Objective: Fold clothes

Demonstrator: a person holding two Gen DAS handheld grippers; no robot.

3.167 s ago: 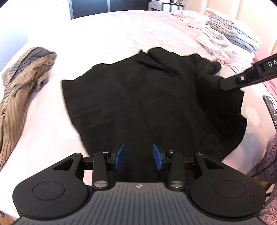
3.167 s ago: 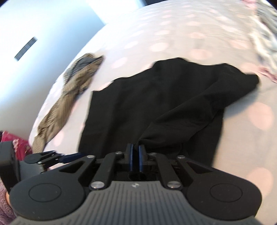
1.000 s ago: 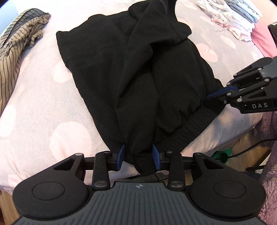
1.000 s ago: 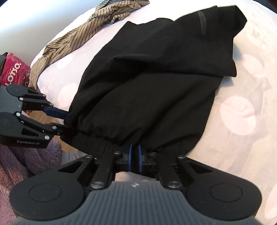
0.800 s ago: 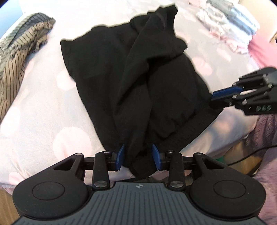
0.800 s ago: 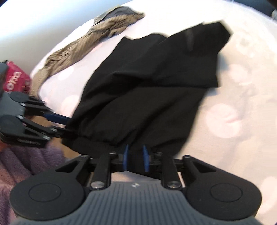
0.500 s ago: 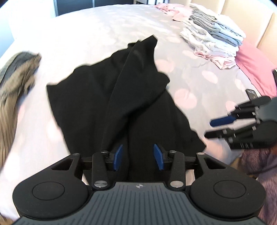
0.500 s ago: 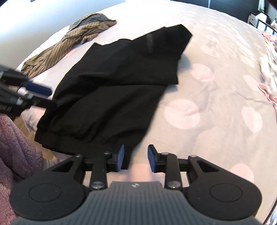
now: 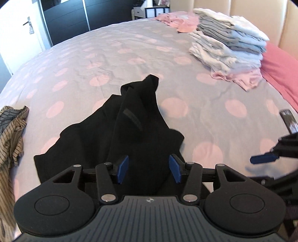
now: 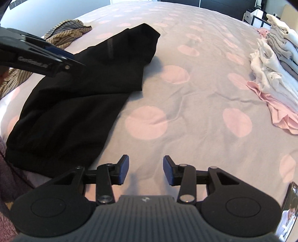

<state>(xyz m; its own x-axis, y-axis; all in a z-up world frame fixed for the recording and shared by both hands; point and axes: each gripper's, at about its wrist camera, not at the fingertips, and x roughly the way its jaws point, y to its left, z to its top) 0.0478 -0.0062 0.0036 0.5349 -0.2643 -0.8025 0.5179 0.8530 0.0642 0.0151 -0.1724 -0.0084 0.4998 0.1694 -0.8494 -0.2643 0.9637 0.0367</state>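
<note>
The black garment (image 9: 139,130) lies on the polka-dot bed (image 9: 130,50), doubled over lengthwise with one end pointing away from me. My left gripper (image 9: 149,170) hovers open over its near end; the cloth shows through the gap but the pads hold nothing. In the right wrist view the same black garment (image 10: 83,89) lies to the left, its elastic hem near the bed edge. My right gripper (image 10: 146,172) stands open over bare sheet, to the right of the cloth. The left gripper (image 10: 55,55) appears at the upper left there, above the garment.
A crumpled brown striped garment (image 9: 13,134) lies at the left bed edge. A tall stack of folded clothes (image 9: 229,42) stands at the far right, beside a pink pillow (image 9: 279,74). A phone (image 10: 286,210) rests near the right corner. Dark wardrobe doors (image 9: 74,16) stand behind the bed.
Both grippers held the garment's hem a second ago. They have since opened, let the cloth drop onto the bed, and risen and drawn apart; the right one has shifted right off the garment.
</note>
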